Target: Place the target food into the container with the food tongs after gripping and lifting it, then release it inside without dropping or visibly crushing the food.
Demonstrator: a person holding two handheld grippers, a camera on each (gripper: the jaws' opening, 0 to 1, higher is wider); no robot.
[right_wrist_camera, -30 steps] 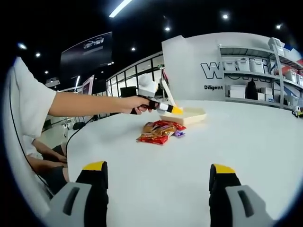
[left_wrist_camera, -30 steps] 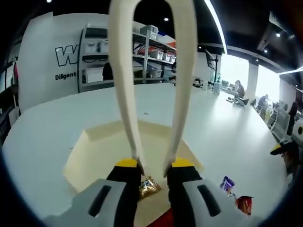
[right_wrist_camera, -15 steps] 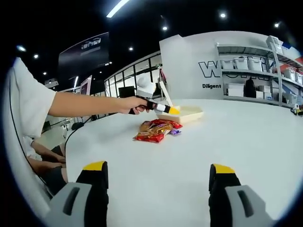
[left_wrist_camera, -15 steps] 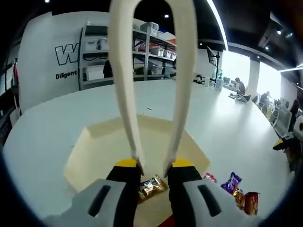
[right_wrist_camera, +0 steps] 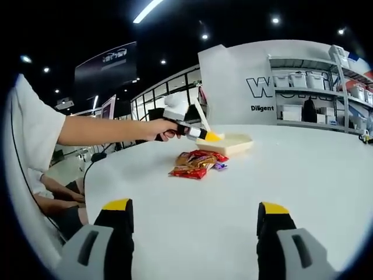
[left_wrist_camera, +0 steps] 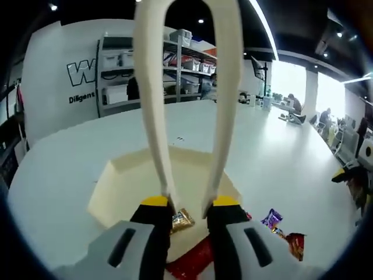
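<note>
A: What's the left hand-held gripper [left_wrist_camera: 187,205] doing?
B: Clenched on cream food tongs [left_wrist_camera: 186,93], over the cream container [left_wrist_camera: 125,181] on the white table [left_wrist_camera: 280,157]. Gold snack packet [left_wrist_camera: 182,220] sits btw the jaws near the container edge.
A: Right hand-held gripper [right_wrist_camera: 195,214]?
B: Jaws wide apart, nothing in it. Snack pile [right_wrist_camera: 197,163] is beside the container.

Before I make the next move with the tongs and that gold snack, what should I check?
1. Left gripper jaws shut on the tongs: ok.
2. Gold snack inside the container outline: ok.
3. Snack held or already released: cannot tell.
4. Snack wrapper uncrushed: cannot tell, mostly hidden.
5. Right gripper open, well away from the container: ok.
6. Loose packets lie outside the container: ok.
</note>
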